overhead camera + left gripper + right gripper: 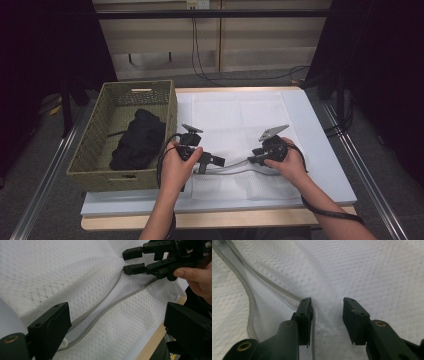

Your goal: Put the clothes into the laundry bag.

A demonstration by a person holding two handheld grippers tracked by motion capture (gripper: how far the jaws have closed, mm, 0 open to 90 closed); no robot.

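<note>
Risk of mesh laundry bag [235, 125], flat on table [325, 165], bunching: right gripper [327, 320] unclenched astride zipper [107, 305], left gripper [115, 327] spread wide beside opening, gripping nothing; may pinch mesh, miss zipper pull.

In the high view, light falls from above onto the white mesh bag [235, 125] on the table [325, 165], which reads bright and slightly washed out, while the far left and far right of the room sink into near black. The woven basket [95, 145] holds a dark bundle [137, 140] with little detail in its shadow. Both gripper views are evenly lit and soft; the near jaws are blurred, the mesh weave sharper farther off.
</note>
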